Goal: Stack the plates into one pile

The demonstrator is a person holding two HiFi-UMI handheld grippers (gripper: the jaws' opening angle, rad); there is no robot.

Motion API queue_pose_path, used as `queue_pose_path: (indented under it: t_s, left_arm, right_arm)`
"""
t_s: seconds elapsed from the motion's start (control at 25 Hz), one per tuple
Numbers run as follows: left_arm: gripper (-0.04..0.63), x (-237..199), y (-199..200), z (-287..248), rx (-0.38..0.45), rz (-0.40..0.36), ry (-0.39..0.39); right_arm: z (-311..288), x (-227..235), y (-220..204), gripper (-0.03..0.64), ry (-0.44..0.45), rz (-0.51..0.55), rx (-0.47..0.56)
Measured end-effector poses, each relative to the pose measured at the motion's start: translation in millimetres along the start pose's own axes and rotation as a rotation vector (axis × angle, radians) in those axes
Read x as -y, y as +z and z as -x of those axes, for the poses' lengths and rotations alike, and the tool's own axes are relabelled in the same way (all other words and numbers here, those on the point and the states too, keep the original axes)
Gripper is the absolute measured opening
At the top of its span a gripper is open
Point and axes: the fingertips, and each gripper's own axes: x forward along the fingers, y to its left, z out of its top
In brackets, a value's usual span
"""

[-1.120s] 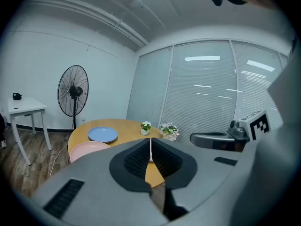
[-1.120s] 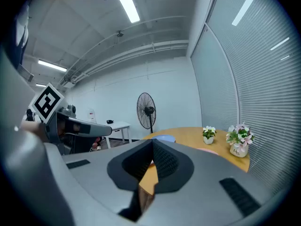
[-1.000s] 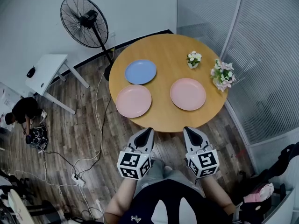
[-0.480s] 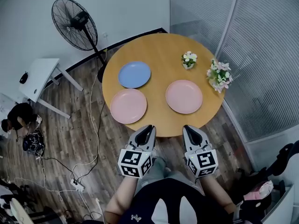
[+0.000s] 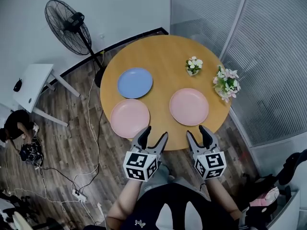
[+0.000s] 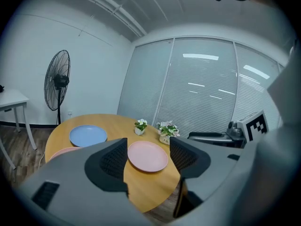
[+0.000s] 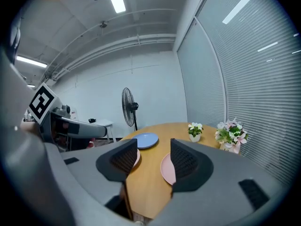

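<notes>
Both grippers have just opened up. The left gripper point(image 5: 154, 133) is wide, and the right gripper point(image 5: 196, 131) is a bit less wide. Nothing is in either one. They have come close to the near edge of the table point(image 5: 163, 51), so it looks like picking up can start. The blue plate point(image 5: 135, 82), left pink plate point(image 5: 130, 118) and right pink plate point(image 5: 189, 106) lie apart, all bare, with no pile yet. The small pot point(image 5: 194, 67) and big pot point(image 5: 225, 86) hold flowers
</notes>
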Motion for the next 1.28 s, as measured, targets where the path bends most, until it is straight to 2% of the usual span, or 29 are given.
queue_pose_path:
  t_s: [0.24,0.44,0.56,0.8,1.12,1.28]
  left_arm:
    - [0.273,-26.2,-0.5,-26.3,-0.051,0.025,-0.033]
    - [0.273,-44.0,-2.6,-50.8,-0.092,0.089,-0.104]
    - [0.272,-50.9,-10.6,-65.6,-0.129,0.091,-0.136]
    - [0.272,-52.0,-38.3,-93.9,-0.280,0.077,-0.199]
    - [0.272,-51.7,-57.5,-132.2,-0.370,0.151,-0.167]
    - [0.272,-52.6,-66.7,-150.4,-0.408,0.189,-0.134]
  right_arm:
    - [-31.3,17.4,-2.2,0.238,-0.051,-0.034,-0.043]
    - [-57.4,28.8,-10.9,0.239,-0.093,-0.049,-0.107]
    - [-68.6,35.8,-17.4,0.239,-0.117,-0.067,-0.138]
    - [-76.7,52.6,-28.9,0.249,-0.162,-0.118,-0.175]
    - [-83.9,117.1,-53.4,0.255,-0.202,-0.135,-0.280]
    - [-93.5,149.1,-62.0,0.258,-0.185,-0.145,-0.333]
